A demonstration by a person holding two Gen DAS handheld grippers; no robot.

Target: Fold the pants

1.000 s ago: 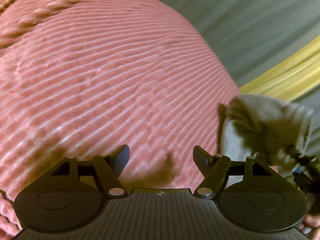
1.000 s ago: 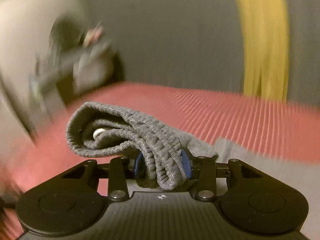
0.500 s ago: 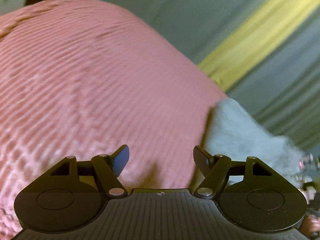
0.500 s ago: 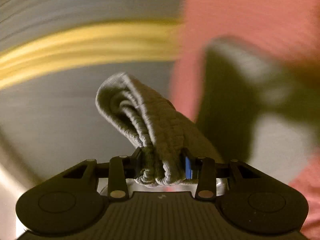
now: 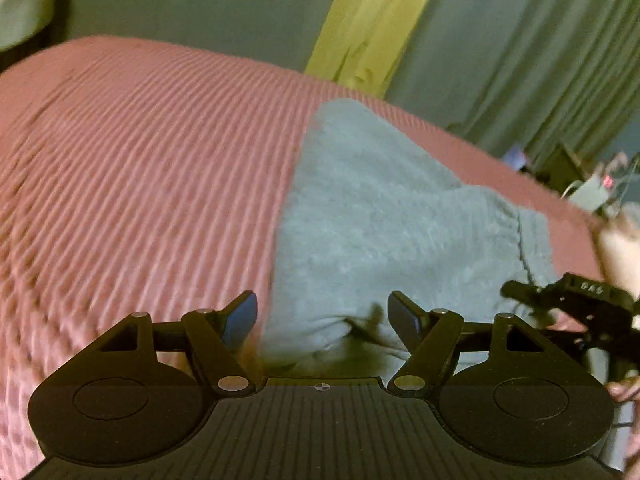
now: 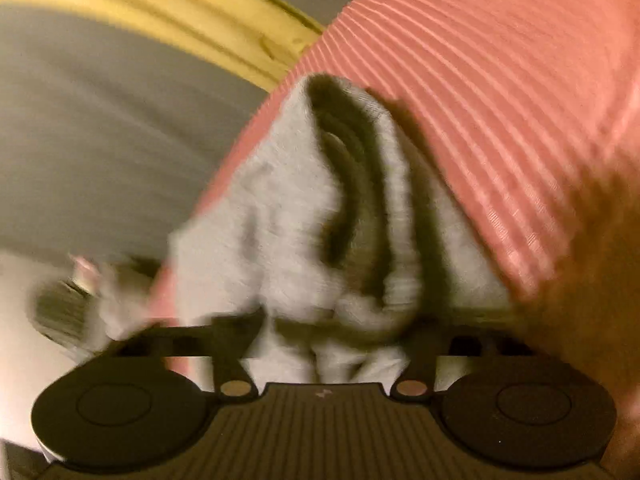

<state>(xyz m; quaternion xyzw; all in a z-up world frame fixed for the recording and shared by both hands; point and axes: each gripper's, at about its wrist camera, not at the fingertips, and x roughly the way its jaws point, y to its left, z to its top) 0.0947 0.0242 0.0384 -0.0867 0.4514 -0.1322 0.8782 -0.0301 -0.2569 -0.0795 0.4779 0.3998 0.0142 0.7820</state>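
Left hand-held gripper (image 5: 322, 314) hovers low over the bed with its jaws spread wide and nothing between them; the near edge of the grey pants (image 5: 384, 216) lies just ahead of and under the gap. Those pants rest as a folded grey slab on the pink ribbed bedspread (image 5: 140, 184), toward its right side in the left wrist view. Right hand-held gripper (image 6: 332, 332) has bunched grey fabric of the pants (image 6: 304, 216) filling the space between its fingers, but the view is motion-blurred and I cannot tell whether the fingers clamp it. In the left view, part of the right tool's black frame shows at the far right edge, beside the cloth. Behind the bed hang grey curtains (image 5: 520, 48) with a yellow strip (image 5: 372, 20). Half a second ago only a corner of the pants showed at the left view's right edge; now the cloth spreads across its centre, and in the right view the raised waistband has come down onto the bedspread (image 6: 500, 100).
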